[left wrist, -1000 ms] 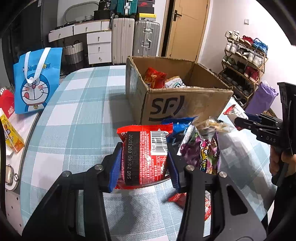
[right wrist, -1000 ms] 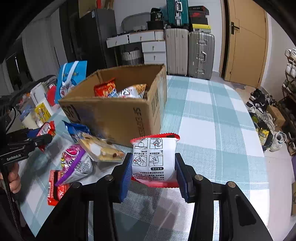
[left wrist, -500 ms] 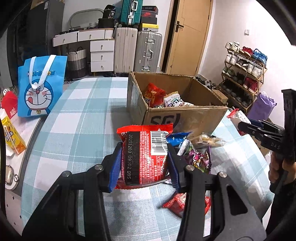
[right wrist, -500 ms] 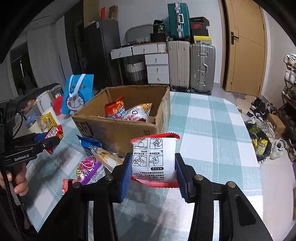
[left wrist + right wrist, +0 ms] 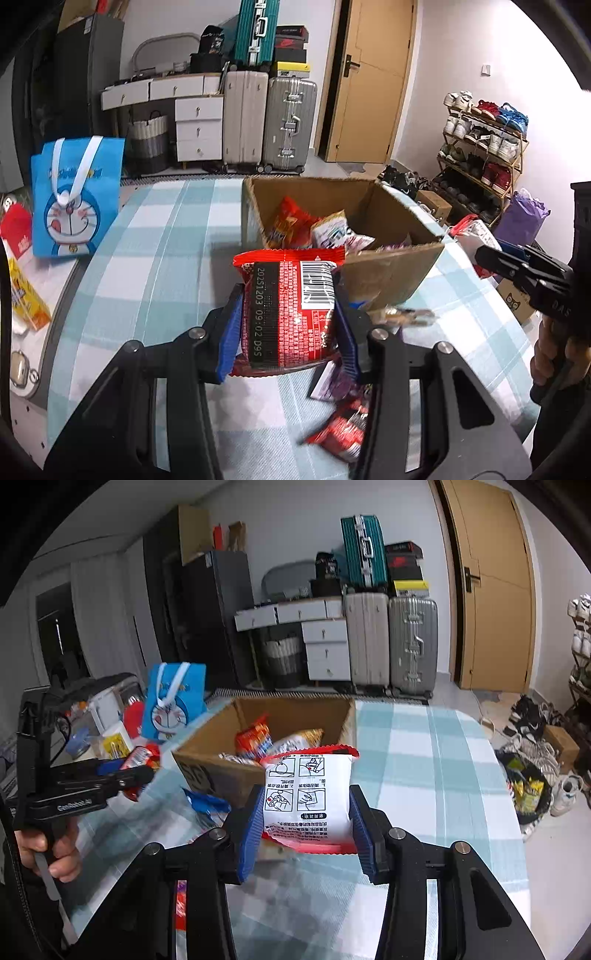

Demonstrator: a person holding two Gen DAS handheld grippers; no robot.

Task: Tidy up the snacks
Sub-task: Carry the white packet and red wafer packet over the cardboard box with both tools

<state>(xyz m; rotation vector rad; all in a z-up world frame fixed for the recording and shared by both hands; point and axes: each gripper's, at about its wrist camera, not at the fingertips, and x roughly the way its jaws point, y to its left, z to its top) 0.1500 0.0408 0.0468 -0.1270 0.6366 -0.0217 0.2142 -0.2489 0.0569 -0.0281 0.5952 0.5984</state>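
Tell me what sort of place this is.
Most likely a lived-in home, a room serving as dining and storage space: a table with a checked cloth, suitcases stacked by a chest of drawers, and a full shoe rack near the door.

2 suitcases (image 5: 269, 122) stand by a door (image 5: 373, 81); a shoe rack (image 5: 480, 147) lines the wall.

Red snack packet (image 5: 290, 314), white red-edged packet (image 5: 308, 797), brown cardboard box (image 5: 391, 273), teal-and-white checked tablecloth (image 5: 159, 258).

Two claws (image 5: 288, 328) (image 5: 308, 827), two held packets (image 5: 291, 314) (image 5: 308, 797); one cardboard box (image 5: 391, 266)
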